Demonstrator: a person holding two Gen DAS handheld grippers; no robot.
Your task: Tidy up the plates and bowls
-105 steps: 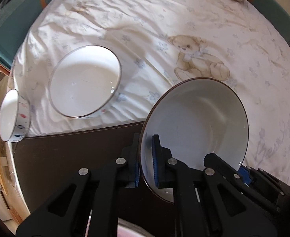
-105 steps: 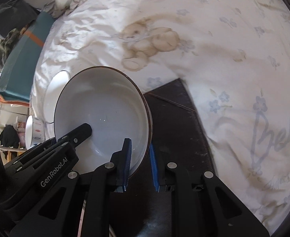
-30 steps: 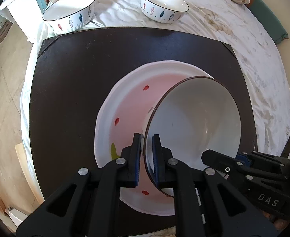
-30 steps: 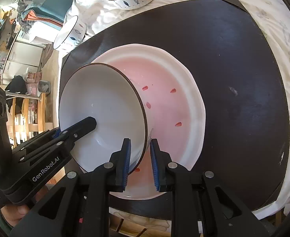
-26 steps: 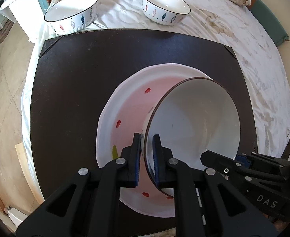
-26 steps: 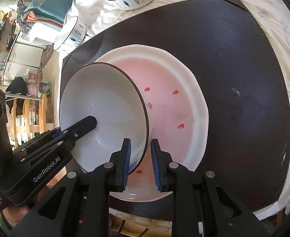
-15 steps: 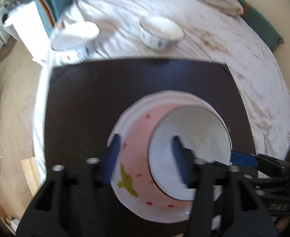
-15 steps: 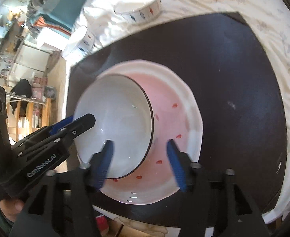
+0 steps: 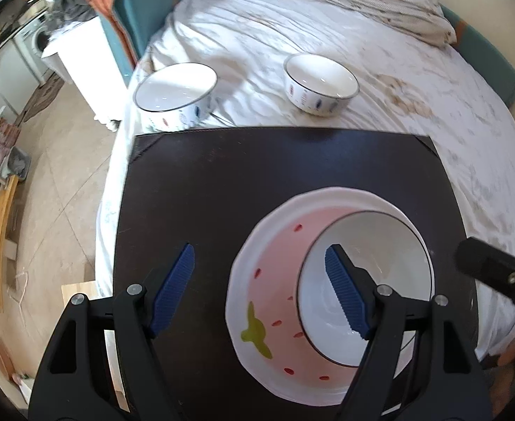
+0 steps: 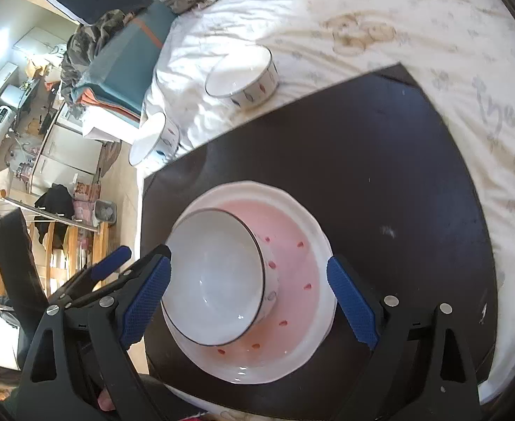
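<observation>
A white bowl with a dark rim (image 9: 366,277) (image 10: 218,277) sits inside a large pink strawberry-pattern plate (image 9: 271,280) (image 10: 292,245) on a dark brown mat (image 9: 257,168) (image 10: 380,161). My left gripper (image 9: 259,289) is open and empty above the plate's left part, its right finger over the bowl. My right gripper (image 10: 248,298) is open and empty, its fingers standing on either side of the bowl, apart from it. Two white fish-pattern bowls, one on the left (image 9: 175,94) (image 10: 153,138) and one on the right (image 9: 320,82) (image 10: 241,77), stand on the bed sheet beyond the mat.
The mat lies on a bed with a white printed sheet (image 9: 380,35) (image 10: 415,17). A teal folded bundle (image 10: 124,59) and a white cabinet (image 9: 81,66) stand at the bed's far left. The floor (image 9: 46,161) drops off left of the mat.
Both grippers let go of the dark-rimmed bowl, opened wide and drew back upward. The bowl now rests in the pink plate.
</observation>
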